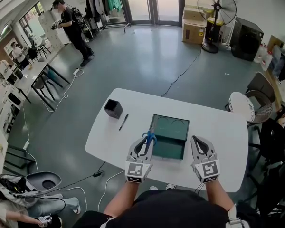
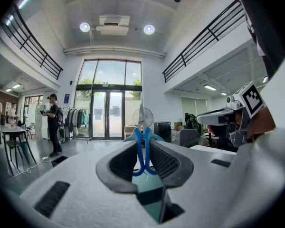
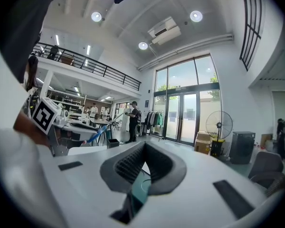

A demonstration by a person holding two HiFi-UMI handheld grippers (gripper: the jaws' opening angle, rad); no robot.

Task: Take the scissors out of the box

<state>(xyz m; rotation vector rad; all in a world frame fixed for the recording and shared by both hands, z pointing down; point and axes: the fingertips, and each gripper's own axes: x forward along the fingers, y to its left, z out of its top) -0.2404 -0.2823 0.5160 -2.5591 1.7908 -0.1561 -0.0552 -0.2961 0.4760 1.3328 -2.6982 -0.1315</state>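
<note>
Blue-handled scissors (image 1: 149, 137) stand clear above the near left edge of the dark green open box (image 1: 185, 141), blades pointing away from me. My left gripper (image 1: 145, 145) is shut on their handles. In the left gripper view the scissors (image 2: 142, 148) sit pinched between the two dark pads (image 2: 121, 163). My right gripper (image 1: 201, 148) hovers at the box's near right corner, jaws together with nothing in them. In the right gripper view its jaws (image 3: 143, 148) meet at the tips over the green box (image 3: 140, 186), and the scissors (image 3: 99, 134) show at the left.
The box lies on a white table (image 1: 218, 127). A black square cup (image 1: 113, 108) and a black pen (image 1: 123, 121) lie to the box's left. Chairs (image 1: 259, 91) stand at the table's right end. A person (image 1: 73, 30) stands far back left, near a fan (image 1: 216, 8).
</note>
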